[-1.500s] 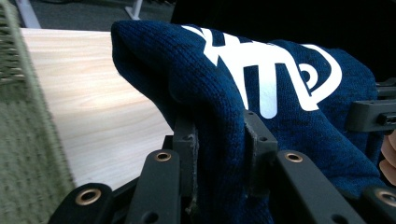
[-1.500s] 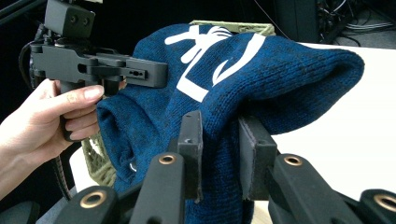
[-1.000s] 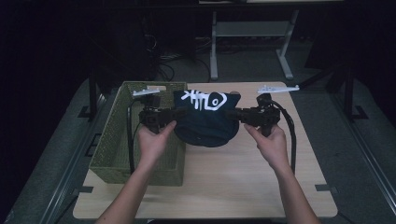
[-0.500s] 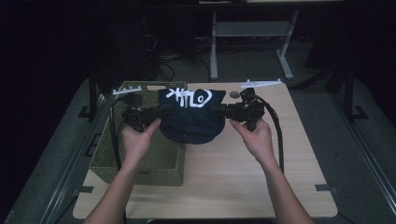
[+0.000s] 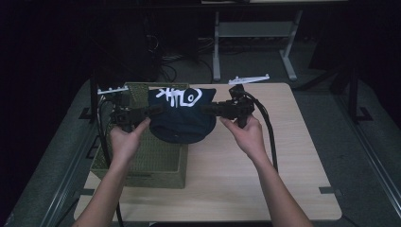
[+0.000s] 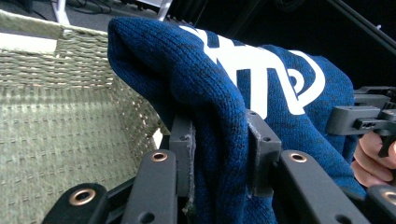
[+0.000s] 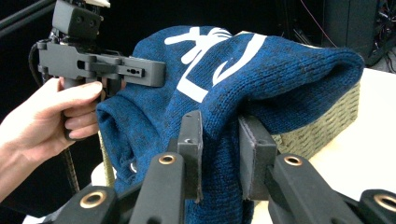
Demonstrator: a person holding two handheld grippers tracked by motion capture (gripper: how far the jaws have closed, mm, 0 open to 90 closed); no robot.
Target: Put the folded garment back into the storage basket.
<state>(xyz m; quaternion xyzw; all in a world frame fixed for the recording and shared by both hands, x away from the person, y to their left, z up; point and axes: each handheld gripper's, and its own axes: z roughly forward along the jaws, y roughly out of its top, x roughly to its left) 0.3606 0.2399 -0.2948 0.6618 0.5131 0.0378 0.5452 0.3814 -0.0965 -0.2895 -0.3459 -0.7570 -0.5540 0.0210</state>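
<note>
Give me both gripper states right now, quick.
Left gripper: shut on the blue knit hat, held over the woven basket.
Right gripper: shut on the hat's other side.

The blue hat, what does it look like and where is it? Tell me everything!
The blue hat is a dark blue knitted beanie with big white lettering across its front. It looks soft, thick and woolly. It hangs stretched in the air between the left gripper and the right gripper, whose fingers pinch a fold of the knit at each side. It sits above the near corner of the green woven basket on the wooden table, sagging in the middle. Only the fingers touch it.
</note>
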